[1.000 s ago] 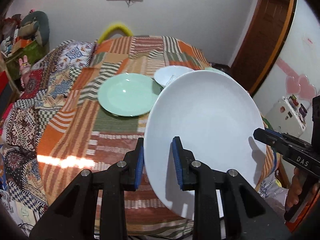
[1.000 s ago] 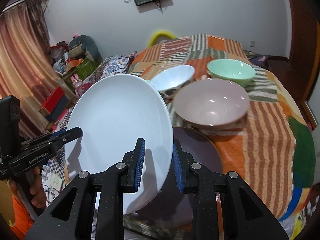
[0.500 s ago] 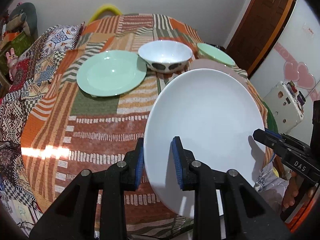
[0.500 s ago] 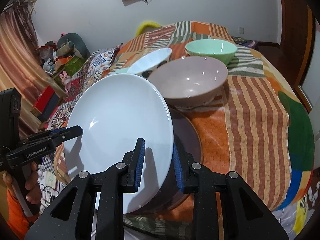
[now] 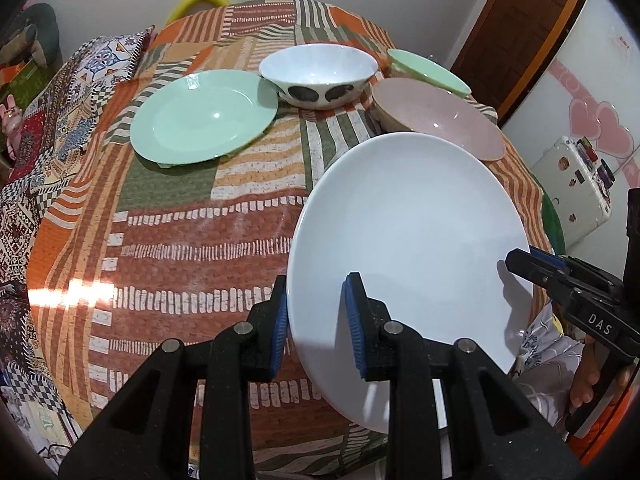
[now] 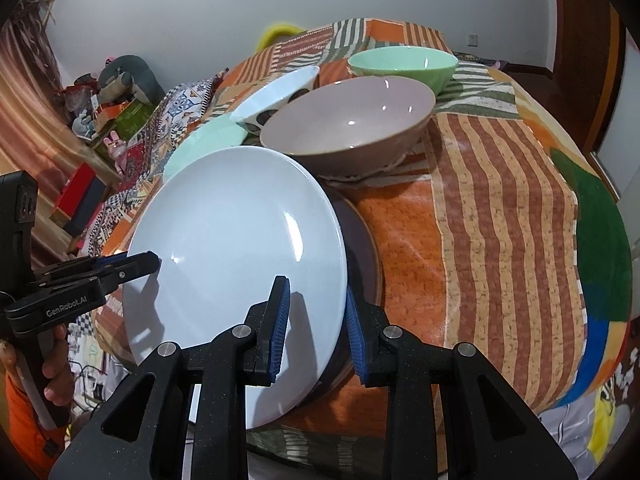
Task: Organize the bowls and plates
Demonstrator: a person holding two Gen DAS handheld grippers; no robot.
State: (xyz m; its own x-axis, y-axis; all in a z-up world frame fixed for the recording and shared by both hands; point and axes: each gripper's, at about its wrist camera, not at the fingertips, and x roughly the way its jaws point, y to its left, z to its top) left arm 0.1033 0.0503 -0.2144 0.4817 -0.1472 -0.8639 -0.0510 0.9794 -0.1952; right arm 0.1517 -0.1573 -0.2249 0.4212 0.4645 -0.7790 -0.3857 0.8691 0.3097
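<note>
A large white plate (image 5: 408,220) (image 6: 232,232) hangs tilted over the near edge of the table. My left gripper (image 5: 317,280) is shut on its left rim, and my right gripper (image 6: 315,286) is shut on its right rim. Just under it lies a dark plate (image 6: 362,240), mostly hidden. Farther back sit a green plate (image 5: 204,116), a white bowl with dark spots (image 5: 318,68), a mauve bowl (image 6: 348,120) and a green bowl (image 6: 404,62).
A striped patchwork cloth (image 5: 180,240) covers the round table. Patterned bedding and boxes (image 6: 100,128) lie off to the left, and a wooden door (image 5: 516,32) and a white case (image 5: 572,188) stand to the right. A person's hands grip both handles.
Both grippers have sunk and tipped downward with the white plate, bringing it closer to the table and the dark plate. The bowls and the green plate now show more fully.
</note>
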